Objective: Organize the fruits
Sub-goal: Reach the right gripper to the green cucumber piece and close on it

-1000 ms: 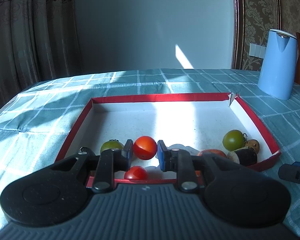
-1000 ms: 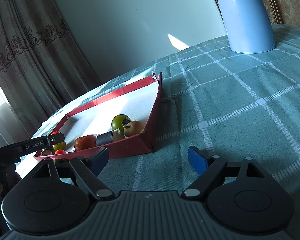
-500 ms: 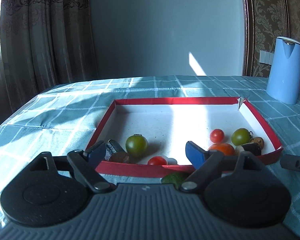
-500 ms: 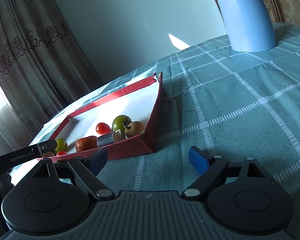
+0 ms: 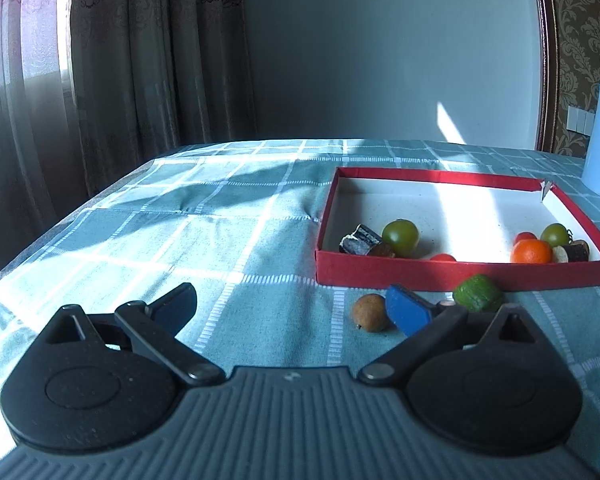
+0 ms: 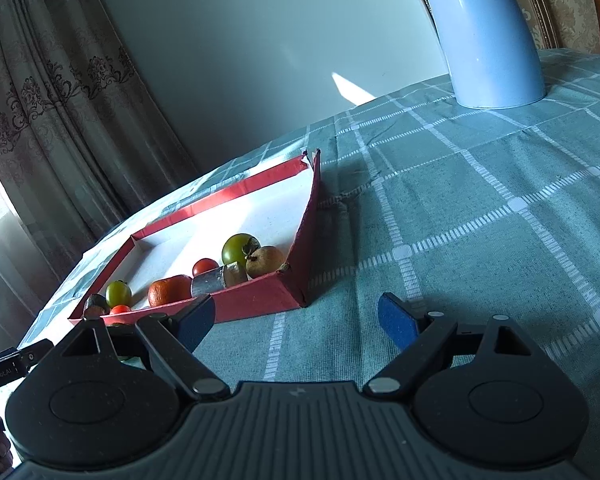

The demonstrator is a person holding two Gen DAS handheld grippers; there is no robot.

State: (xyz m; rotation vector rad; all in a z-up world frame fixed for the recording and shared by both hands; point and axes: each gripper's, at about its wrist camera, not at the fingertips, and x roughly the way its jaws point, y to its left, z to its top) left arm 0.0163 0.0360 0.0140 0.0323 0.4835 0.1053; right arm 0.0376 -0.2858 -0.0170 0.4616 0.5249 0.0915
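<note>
The left tongs [image 5: 288, 304] are tilting down over the counter [image 5: 220, 240], jaws opening and pinching nothing; a brown fruit [image 5: 370, 312] and green fruit [image 5: 477, 293] are lying outside the red box [image 5: 440, 274]. The right tongs [image 6: 294, 320] are hovering spread and empty beside the box [image 6: 260, 300]; "GenRobot.AI" is showing on the other tool's finger at the left edge.

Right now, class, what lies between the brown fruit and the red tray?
Only bare tablecloth separates the brown fruit from the red tray, seen in the left wrist view.
</note>
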